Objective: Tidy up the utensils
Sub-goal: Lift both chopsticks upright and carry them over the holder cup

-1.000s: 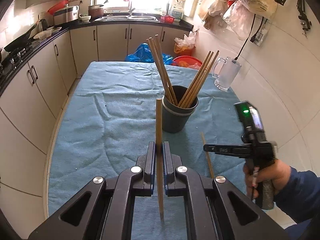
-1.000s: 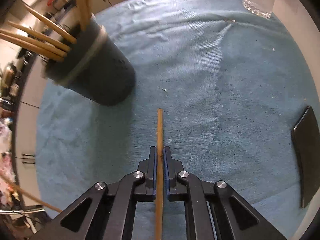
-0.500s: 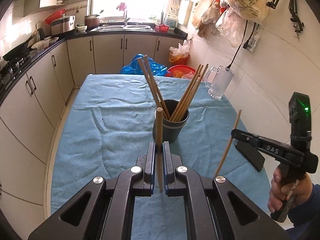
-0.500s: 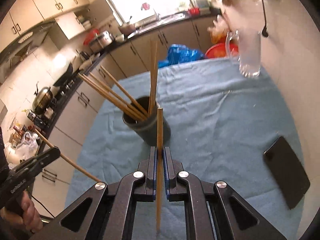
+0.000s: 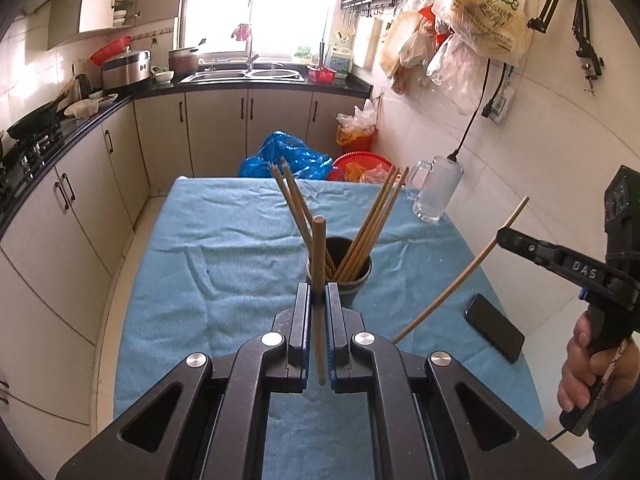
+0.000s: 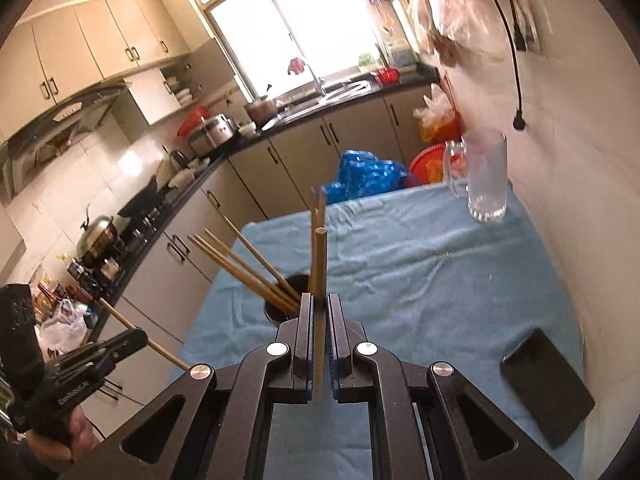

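Note:
A dark round holder (image 5: 360, 278) stands mid-table on the blue cloth (image 5: 224, 264) with several wooden chopsticks (image 5: 372, 220) leaning out of it. My left gripper (image 5: 319, 294) is shut on one chopstick (image 5: 319, 256), raised above the cloth just in front of the holder. My right gripper (image 6: 319, 304) is shut on another chopstick (image 6: 320, 264), also held in the air near the holder (image 6: 276, 310). In the left wrist view the right gripper (image 5: 500, 238) shows at the right with its chopstick (image 5: 460, 270) slanting down. In the right wrist view the left gripper (image 6: 140, 336) shows at the lower left.
A black phone (image 5: 494, 328) lies on the cloth at the right edge, by the wall. A glass mug (image 5: 434, 188) stands at the far right corner. Kitchen cabinets (image 5: 60, 208) run along the left; a blue bag (image 5: 288, 158) and red basin (image 5: 360, 164) sit beyond the table.
Both grippers have risen with their chopsticks. The right one lifted from low over the cloth and tilted up, so the holder now sits below and ahead of it.

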Demonstrator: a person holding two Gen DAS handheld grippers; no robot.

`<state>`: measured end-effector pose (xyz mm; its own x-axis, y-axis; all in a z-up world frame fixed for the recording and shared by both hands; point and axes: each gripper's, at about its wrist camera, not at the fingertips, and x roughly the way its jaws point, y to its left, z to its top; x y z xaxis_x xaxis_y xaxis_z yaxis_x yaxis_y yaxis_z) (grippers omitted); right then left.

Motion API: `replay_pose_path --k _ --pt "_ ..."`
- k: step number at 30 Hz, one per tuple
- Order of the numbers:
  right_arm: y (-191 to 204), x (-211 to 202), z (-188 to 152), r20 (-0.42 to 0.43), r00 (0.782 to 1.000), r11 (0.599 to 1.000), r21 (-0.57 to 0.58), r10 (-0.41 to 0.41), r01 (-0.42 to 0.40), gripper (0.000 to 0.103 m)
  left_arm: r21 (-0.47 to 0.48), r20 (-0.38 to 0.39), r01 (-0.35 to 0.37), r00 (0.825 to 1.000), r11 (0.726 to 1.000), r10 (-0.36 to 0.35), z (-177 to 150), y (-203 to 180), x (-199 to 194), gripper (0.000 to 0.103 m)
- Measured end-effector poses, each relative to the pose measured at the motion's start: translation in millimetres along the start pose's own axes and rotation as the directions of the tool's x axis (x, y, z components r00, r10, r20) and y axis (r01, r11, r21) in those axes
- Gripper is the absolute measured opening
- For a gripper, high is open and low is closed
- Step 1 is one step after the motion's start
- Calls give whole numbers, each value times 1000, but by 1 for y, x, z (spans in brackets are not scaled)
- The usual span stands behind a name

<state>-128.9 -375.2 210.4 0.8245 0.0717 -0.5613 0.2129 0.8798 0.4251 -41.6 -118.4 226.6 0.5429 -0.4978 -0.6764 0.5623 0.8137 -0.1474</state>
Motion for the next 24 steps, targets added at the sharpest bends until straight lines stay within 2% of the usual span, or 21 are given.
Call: replay_pose_path --k 15,24 --pt "19 -16 53 89 995 999 -6 42 -42 6 16 93 56 994 998 -57 77 -6 -8 6" --pt "29 7 78 124 992 1000 -3 12 -12 6 23 104 59 993 998 -61 111 -12 23 6"
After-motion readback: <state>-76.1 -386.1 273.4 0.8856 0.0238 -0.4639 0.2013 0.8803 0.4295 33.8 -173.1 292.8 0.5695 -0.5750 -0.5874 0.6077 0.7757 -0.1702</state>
